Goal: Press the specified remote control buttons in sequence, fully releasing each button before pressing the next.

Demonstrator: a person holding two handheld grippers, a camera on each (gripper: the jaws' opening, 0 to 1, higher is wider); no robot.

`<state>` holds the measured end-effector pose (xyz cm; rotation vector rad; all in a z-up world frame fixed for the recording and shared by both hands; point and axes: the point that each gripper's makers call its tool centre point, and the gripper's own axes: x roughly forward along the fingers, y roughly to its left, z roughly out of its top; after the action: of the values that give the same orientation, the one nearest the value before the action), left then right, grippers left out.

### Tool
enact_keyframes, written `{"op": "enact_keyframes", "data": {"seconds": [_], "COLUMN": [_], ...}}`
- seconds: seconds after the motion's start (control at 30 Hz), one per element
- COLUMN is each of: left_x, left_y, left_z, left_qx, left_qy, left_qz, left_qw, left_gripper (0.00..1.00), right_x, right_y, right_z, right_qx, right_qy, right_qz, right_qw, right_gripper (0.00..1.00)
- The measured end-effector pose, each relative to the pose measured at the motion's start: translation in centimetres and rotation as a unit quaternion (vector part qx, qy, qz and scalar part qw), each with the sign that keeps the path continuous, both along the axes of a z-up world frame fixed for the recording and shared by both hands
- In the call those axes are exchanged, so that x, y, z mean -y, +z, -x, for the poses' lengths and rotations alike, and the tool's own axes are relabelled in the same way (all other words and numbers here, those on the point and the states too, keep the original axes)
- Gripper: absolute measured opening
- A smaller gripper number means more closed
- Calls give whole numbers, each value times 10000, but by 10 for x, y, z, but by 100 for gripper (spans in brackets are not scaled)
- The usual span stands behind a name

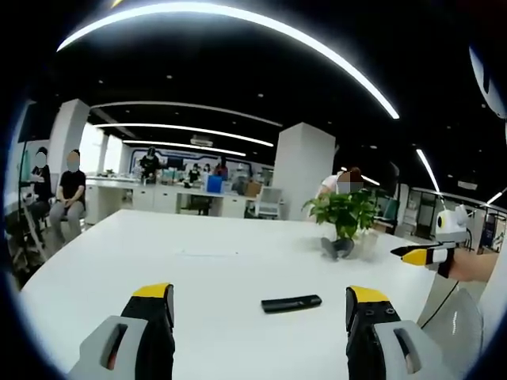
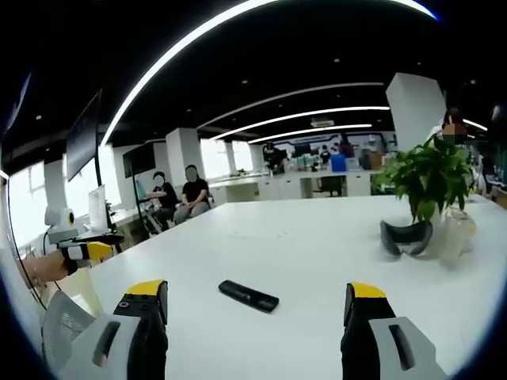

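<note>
A black remote control (image 1: pixel 291 303) lies flat on the white table (image 1: pixel 198 265), a short way beyond my left gripper (image 1: pixel 261 294), which is open with nothing between its yellow-tipped jaws. In the right gripper view the same remote (image 2: pixel 248 296) lies ahead of my right gripper (image 2: pixel 255 291), also open and empty. Each gripper hangs above the table's near edge, apart from the remote. The right gripper (image 1: pixel 424 255), held in a hand, shows at the right of the left gripper view. The left gripper (image 2: pixel 89 252) shows at the left of the right gripper view.
A potted green plant (image 2: pixel 428 178) stands farther back on the table, with a dark headset (image 2: pixel 406 237) and a clear jar (image 2: pixel 458 233) at its foot. Two people (image 2: pixel 178 198) sit beyond the far end. A mesh chair back (image 1: pixel 455 324) stands at the table's near side.
</note>
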<state>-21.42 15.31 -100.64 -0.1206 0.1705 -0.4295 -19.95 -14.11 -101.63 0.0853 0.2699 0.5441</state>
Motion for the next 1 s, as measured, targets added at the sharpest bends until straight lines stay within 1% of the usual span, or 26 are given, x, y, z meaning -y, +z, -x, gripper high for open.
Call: {"op": "enact_keyframes", "data": {"seconds": [0.57,1.0], "left_x": [0,1], "left_y": [-5,-16], "left_z": [-9,-15], "left_qx": [-91,-237], "left_qy": [9,-18], "left_qz": [29,56], "left_qw": [10000,9997], "left_gripper": [93,93], "right_x": [-6,-7], "right_y": [-2,-7], "right_z": [-9,-16], "right_qx": [-82,-185], "right_qy": [44,51], "right_qz": [61,91], "right_qw": [9999,9998], "right_gripper": [91,90]}}
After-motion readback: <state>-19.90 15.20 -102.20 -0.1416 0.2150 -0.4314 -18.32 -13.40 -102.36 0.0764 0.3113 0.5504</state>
